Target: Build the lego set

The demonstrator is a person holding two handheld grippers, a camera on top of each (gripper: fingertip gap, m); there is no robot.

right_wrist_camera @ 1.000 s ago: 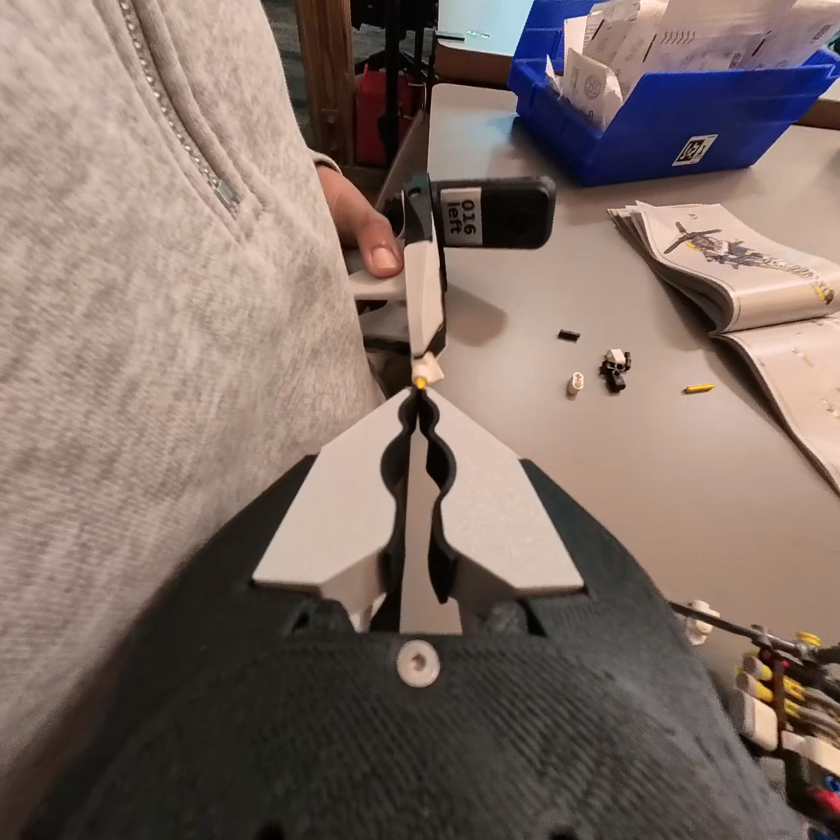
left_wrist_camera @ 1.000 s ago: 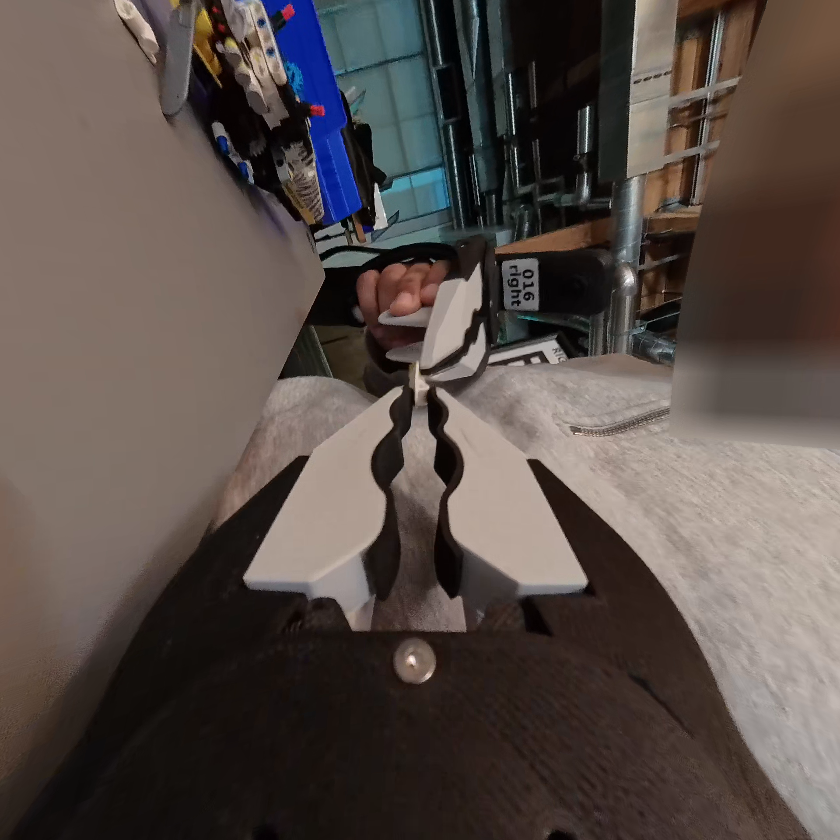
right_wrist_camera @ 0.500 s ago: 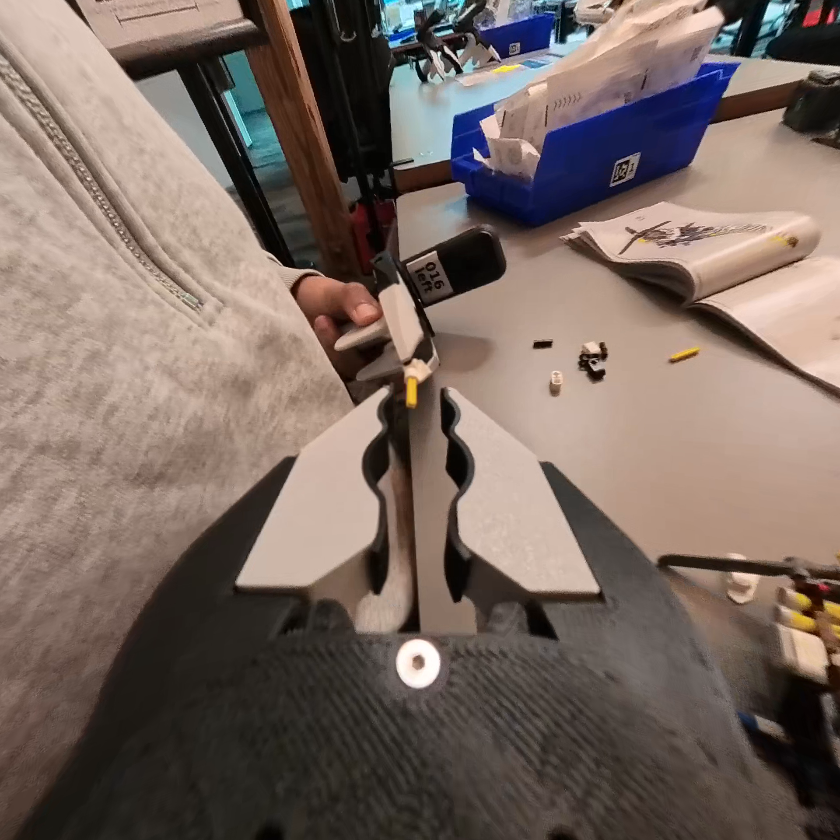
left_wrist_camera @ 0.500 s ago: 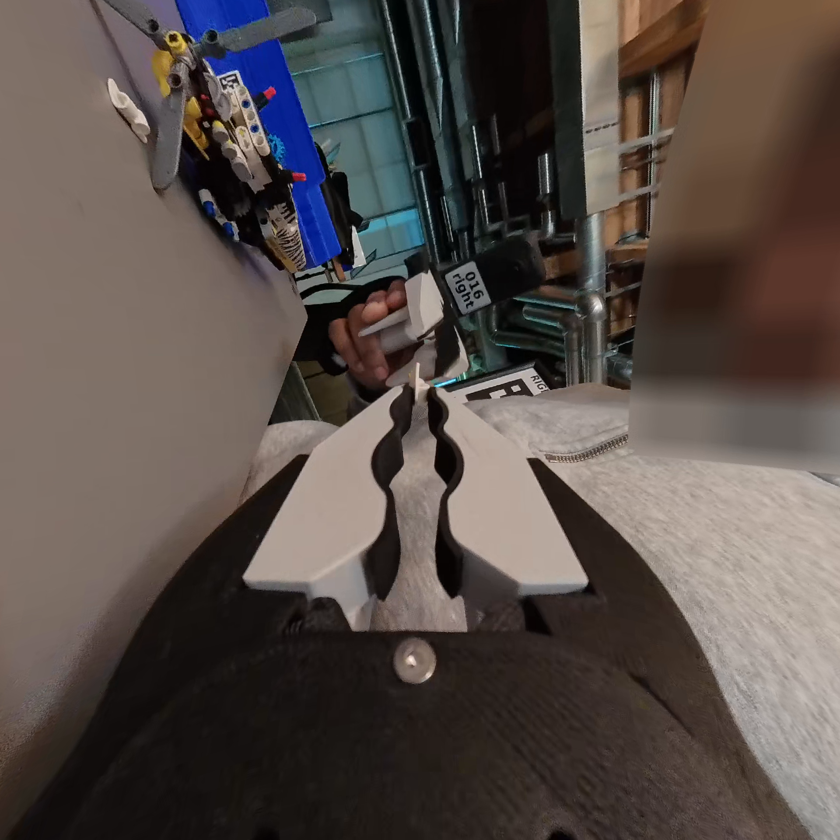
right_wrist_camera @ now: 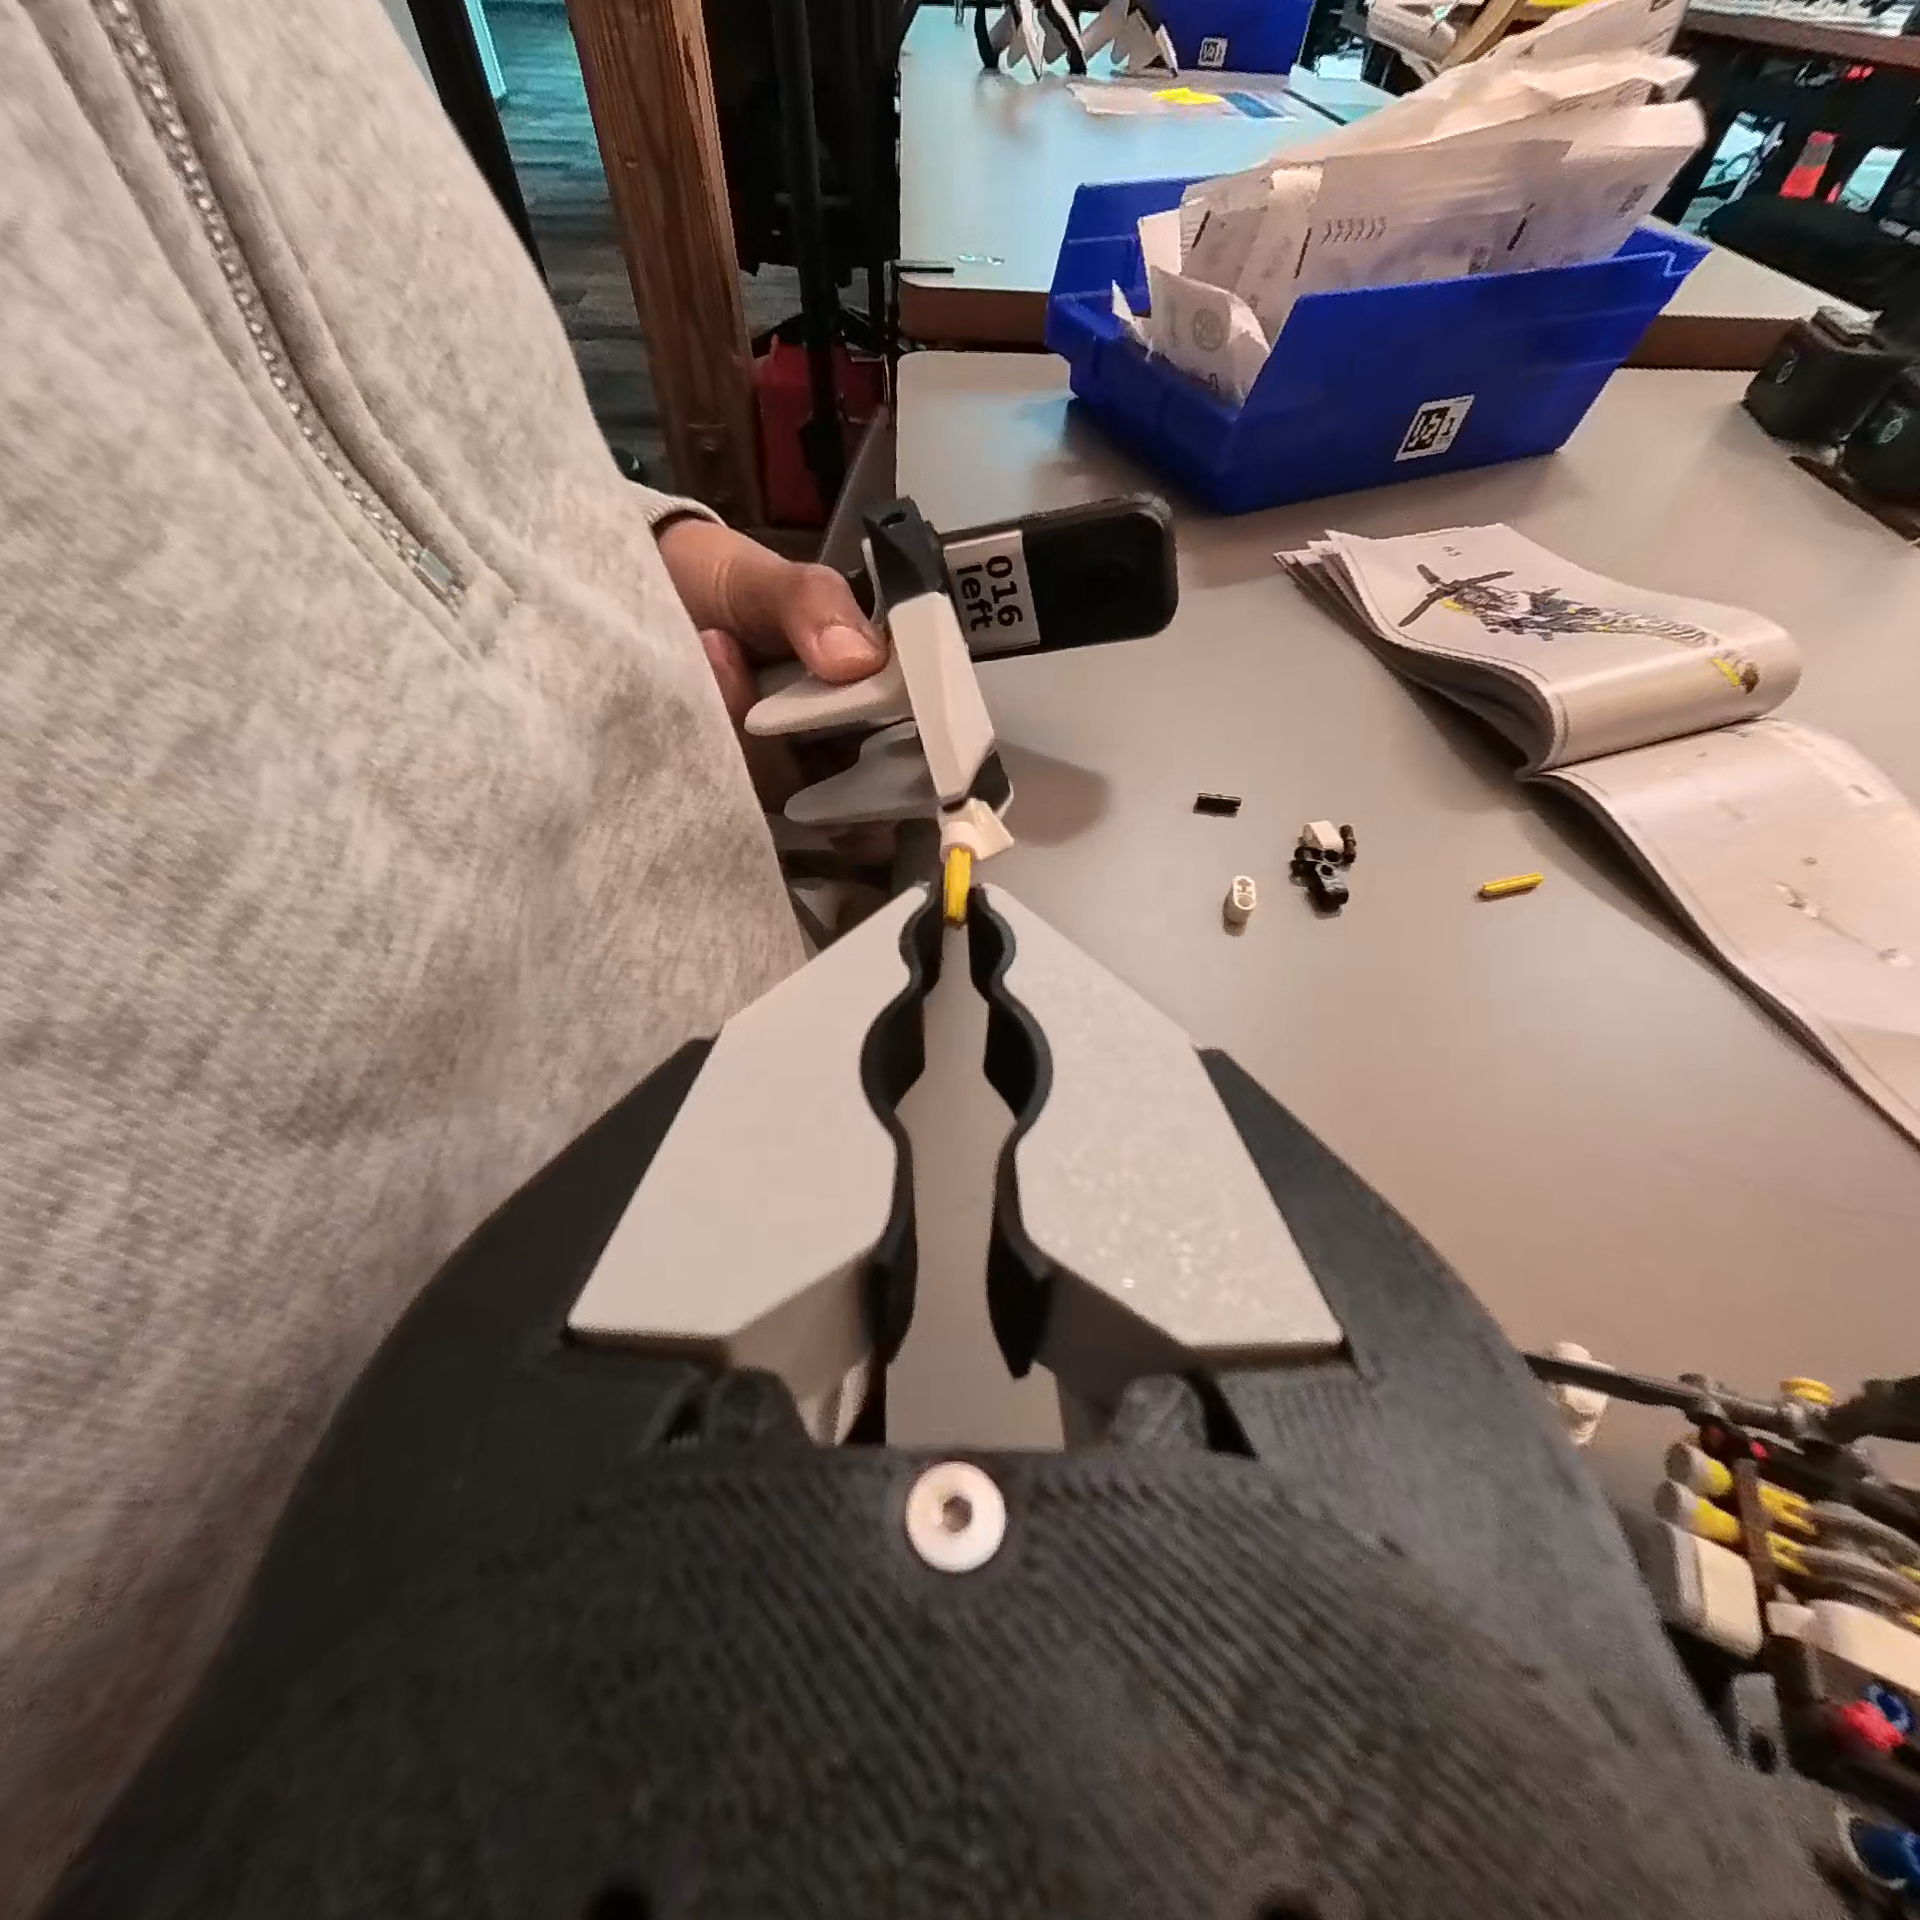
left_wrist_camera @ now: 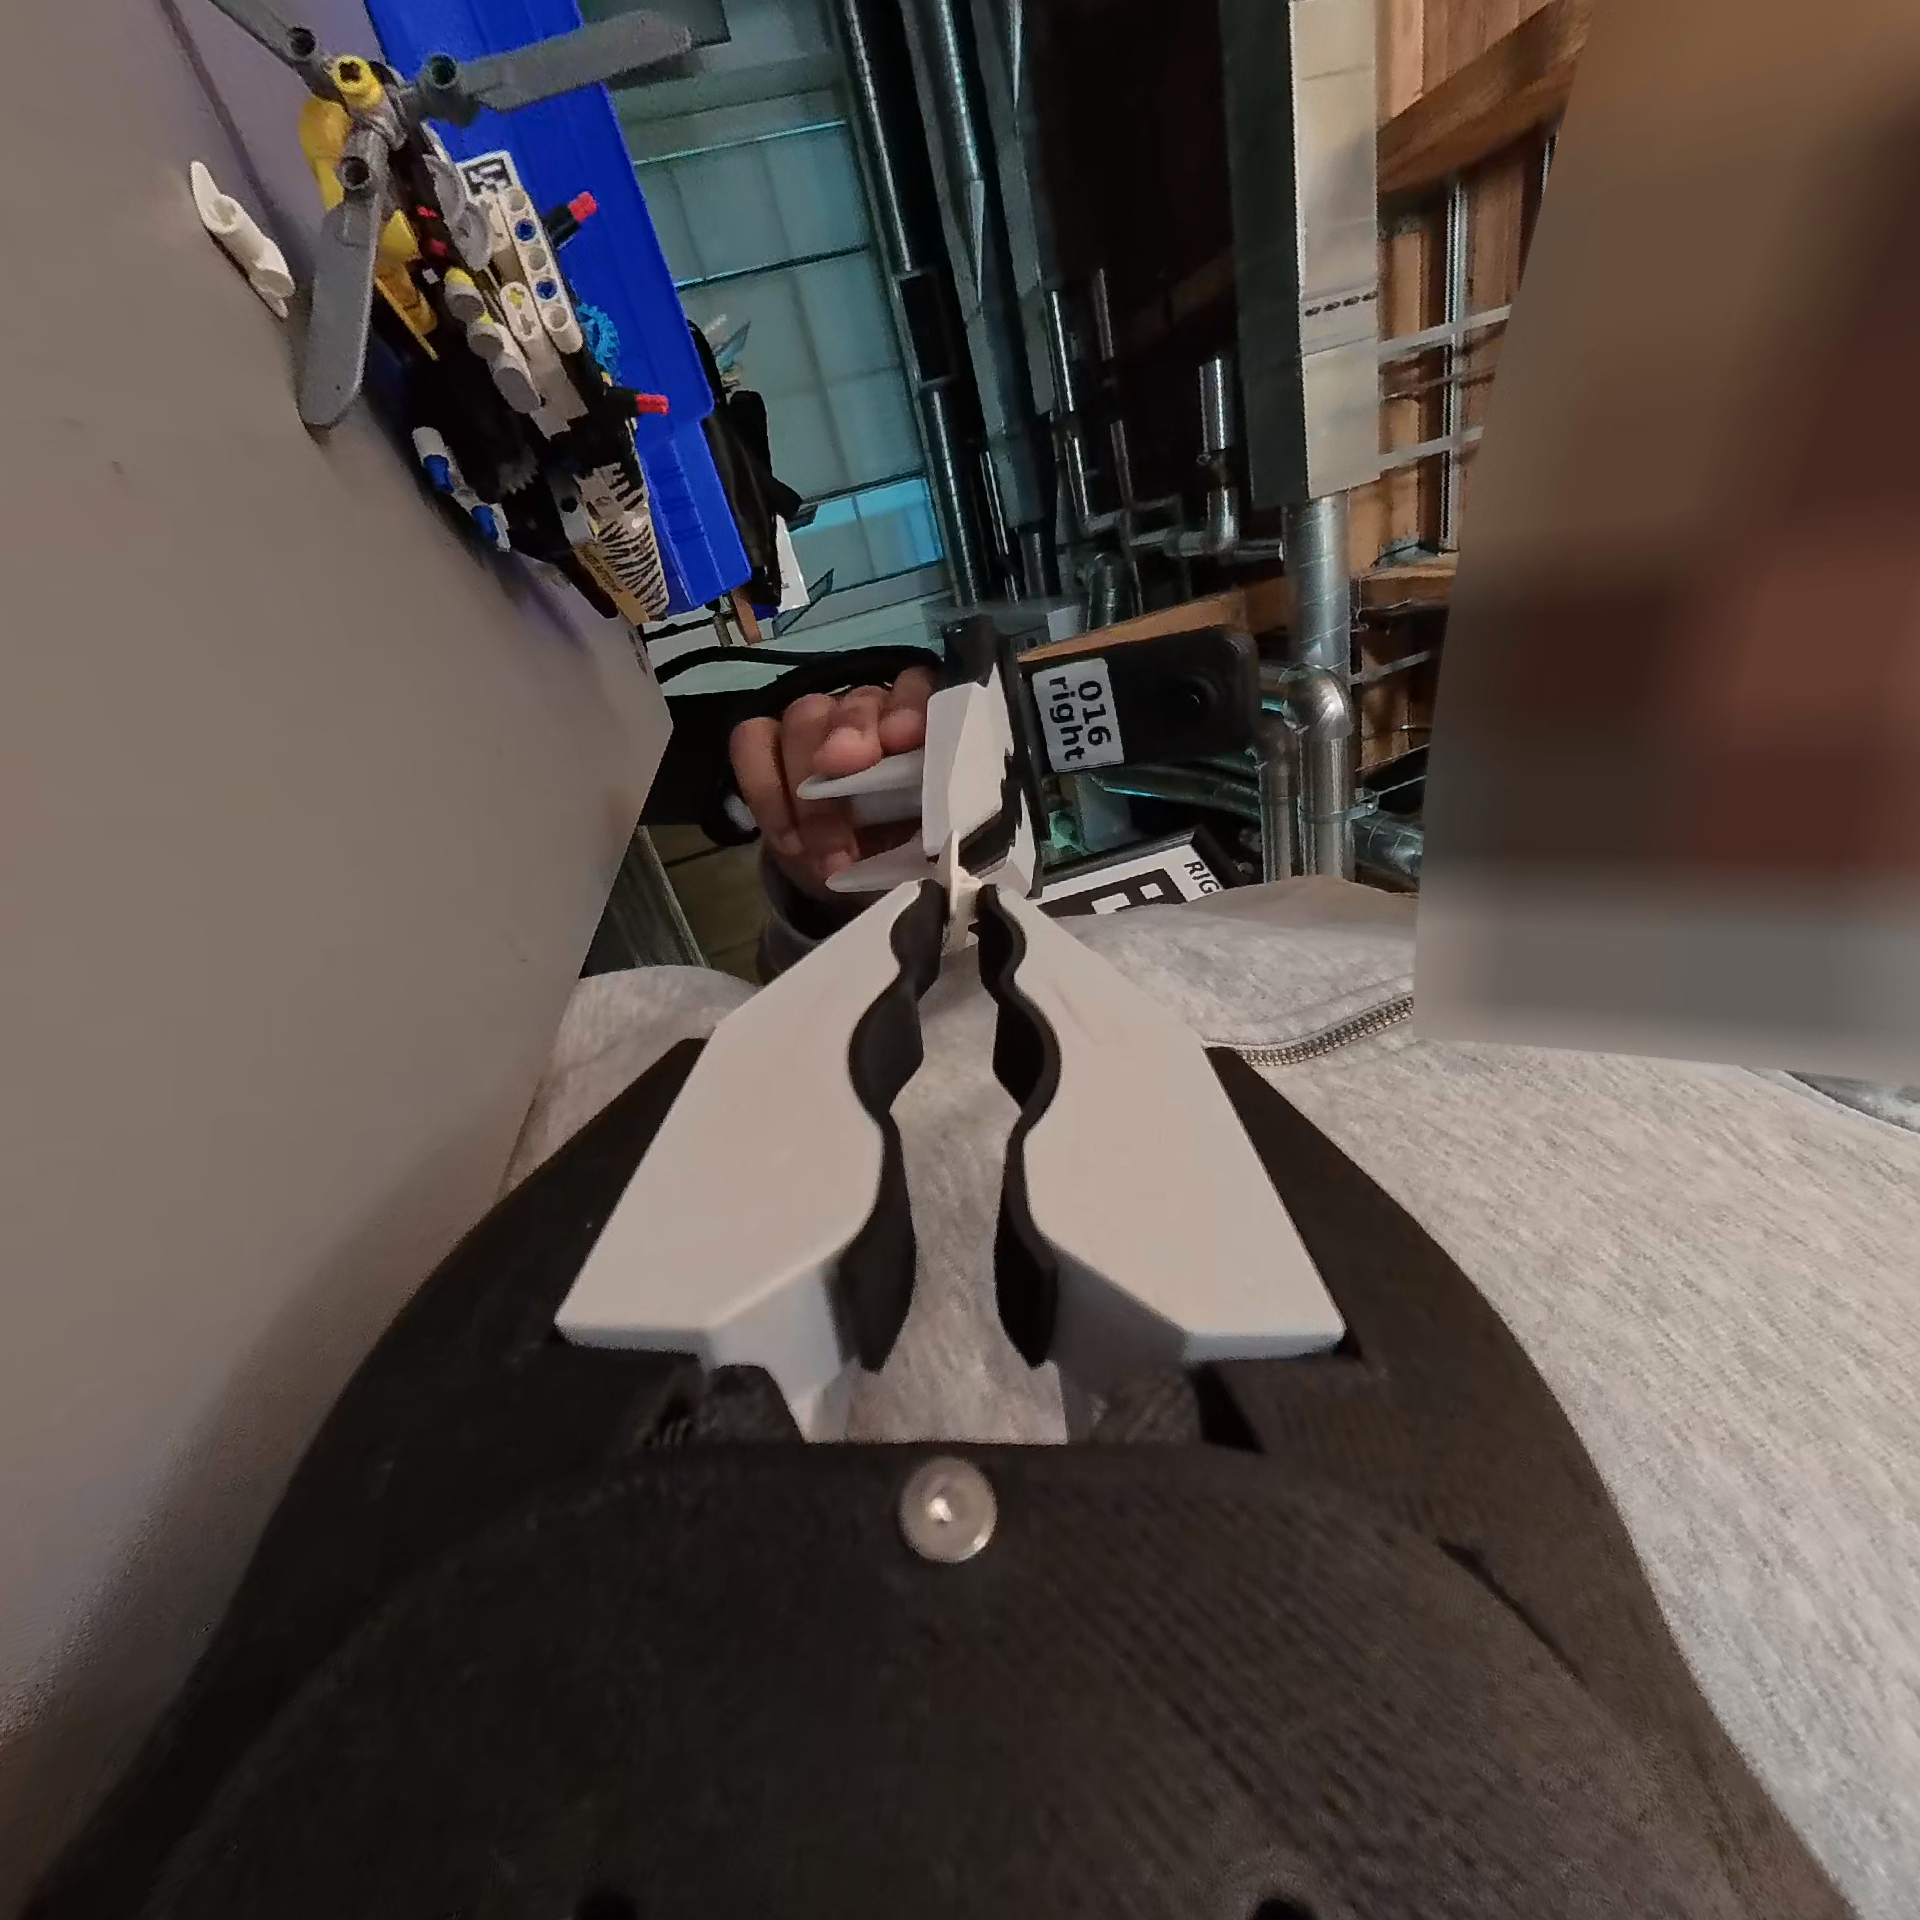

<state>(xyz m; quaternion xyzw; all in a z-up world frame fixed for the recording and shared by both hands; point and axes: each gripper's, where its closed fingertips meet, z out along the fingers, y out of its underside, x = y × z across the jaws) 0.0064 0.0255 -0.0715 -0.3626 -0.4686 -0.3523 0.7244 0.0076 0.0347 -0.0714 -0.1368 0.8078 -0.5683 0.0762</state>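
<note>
My left gripper point(left_wrist_camera: 958, 920) is shut on a small white lego piece point(left_wrist_camera: 961, 891), held in the air in front of a person's grey hoodie. In the right wrist view the left gripper point(right_wrist_camera: 968, 802) holds this white piece point(right_wrist_camera: 982, 829) with a short yellow axle point(right_wrist_camera: 956, 883) sticking out of it. My right gripper point(right_wrist_camera: 956, 914) has its tips closed on that yellow axle. It faces the left gripper tip to tip and also shows in the left wrist view point(left_wrist_camera: 971, 868). The part-built helicopter model point(left_wrist_camera: 447, 312) stands on the grey table point(right_wrist_camera: 1351, 1091).
Loose parts lie on the table: a black pin point(right_wrist_camera: 1218, 802), a small white piece point(right_wrist_camera: 1240, 899), a black and white cluster point(right_wrist_camera: 1325, 857) and a yellow axle point(right_wrist_camera: 1509, 885). An open instruction booklet point(right_wrist_camera: 1558, 644) and a blue bin point(right_wrist_camera: 1351, 353) of papers lie beyond. The model point(right_wrist_camera: 1787, 1507) is at the right. The grippers are tip to tip, or close to it. From the left gripper's tips to the black pin point(right_wrist_camera: 1218, 802) is close to 15 centimetres.
Half a second ago my right gripper was open and drawn back from the yellow axle. Now it has moved in and closed on it. My left gripper keeps hold of the white piece.
</note>
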